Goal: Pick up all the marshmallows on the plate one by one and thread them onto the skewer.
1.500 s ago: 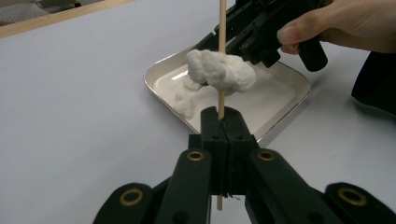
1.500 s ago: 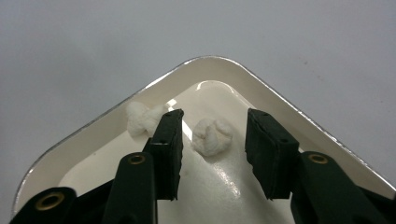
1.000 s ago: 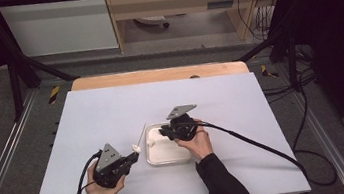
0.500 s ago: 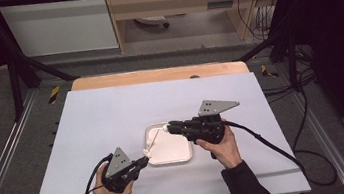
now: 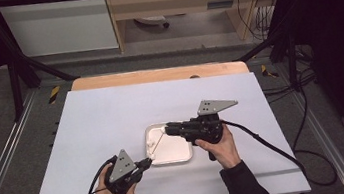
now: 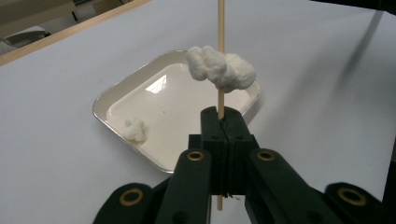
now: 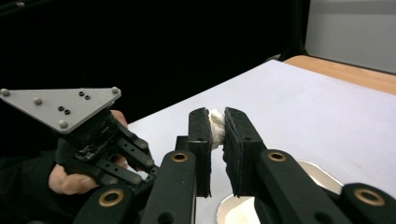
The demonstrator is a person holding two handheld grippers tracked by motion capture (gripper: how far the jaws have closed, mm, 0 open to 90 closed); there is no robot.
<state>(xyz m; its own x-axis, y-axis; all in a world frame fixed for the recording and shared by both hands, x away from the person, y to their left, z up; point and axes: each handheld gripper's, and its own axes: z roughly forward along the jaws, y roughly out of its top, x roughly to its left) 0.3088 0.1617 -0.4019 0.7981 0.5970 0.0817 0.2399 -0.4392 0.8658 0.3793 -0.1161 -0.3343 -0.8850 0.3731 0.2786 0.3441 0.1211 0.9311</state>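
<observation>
We hold a two-jaw gripper in each hand over a white table (image 5: 112,115). Our left gripper (image 6: 223,122) has its jaws pressed together on a thin wooden skewer (image 6: 221,28), which rises from between the pads and runs out of the top of the left gripper view. A white fluffy lump, cotton-like (image 6: 222,69), sits threaded on the skewer just above the jaw tips. In the high view the left gripper (image 5: 143,164) lies low at the near left corner of a shallow white tray (image 5: 180,154), and the skewer (image 5: 158,139) slants up over the tray toward the other tool. The tray (image 6: 112,100) rests flat on the table, roughly at the middle of its near half, and a second, smaller white tuft (image 6: 134,129) lies inside it near one corner, apart from the skewer. Our right gripper (image 7: 215,122) pinches a small white piece (image 7: 216,125) between its pads near the tips; the jaws stand nearly closed, with only that bit of fluff keeping them apart. In the high view the right gripper (image 5: 169,127) hangs above the far right part of the tray, pointing left, its tips meeting the upper end of the skewer. The right gripper view looks across at our left hand (image 7: 74,179) and its grey three-cornered plate (image 7: 60,109).
</observation>
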